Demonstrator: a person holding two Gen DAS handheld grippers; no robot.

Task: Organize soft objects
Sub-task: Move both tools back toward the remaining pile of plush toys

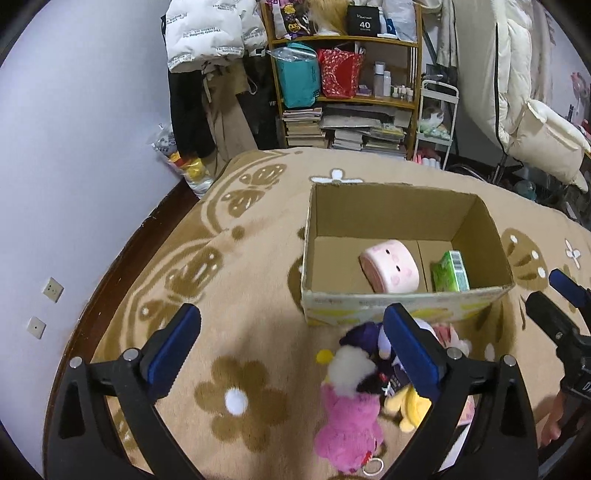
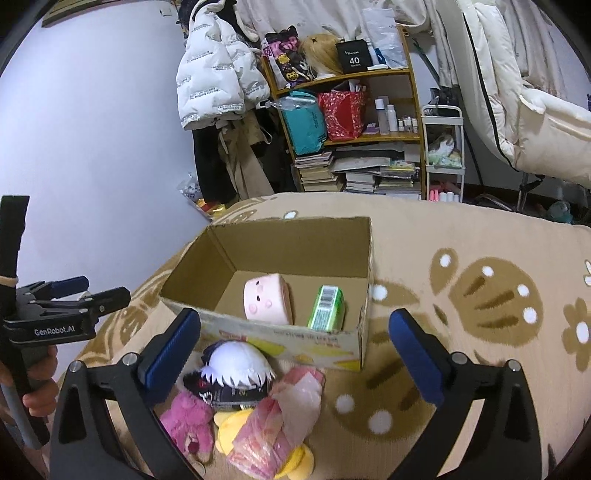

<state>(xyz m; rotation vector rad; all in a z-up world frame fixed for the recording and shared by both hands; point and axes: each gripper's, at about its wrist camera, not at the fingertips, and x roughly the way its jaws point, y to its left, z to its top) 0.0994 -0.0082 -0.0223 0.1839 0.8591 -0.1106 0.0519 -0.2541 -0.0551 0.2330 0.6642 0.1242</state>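
An open cardboard box [image 1: 332,308] [image 2: 207,266] stands on a beige flowered blanket. Inside lie a pink cylinder plush [image 1: 391,269] [image 2: 267,299] and a green tissue pack [image 1: 450,273] [image 2: 327,308]. Before the box's front wall is a heap of soft things: a white-haired doll [image 2: 236,365] [image 1: 354,362], a pink plush [image 1: 347,424] [image 2: 188,421], a yellow plush [image 1: 406,406] [image 2: 236,428] and a pink plastic pack [image 2: 284,413]. My left gripper [image 1: 293,345] [image 2: 107,291] hangs open, left of and above the heap. My right gripper [image 2: 295,350] [image 1: 546,291] is open over the heap, holding nothing.
The blanket [image 1: 240,277] ends at a dark wooden edge [image 1: 129,254] by the pale wall on the left. Behind it stand a crowded shelf [image 1: 343,92] with stacked books, hanging coats [image 1: 210,33], a white trolley [image 1: 437,118] and a white chair [image 1: 546,144]. A hand [image 2: 37,398] grips the left tool.
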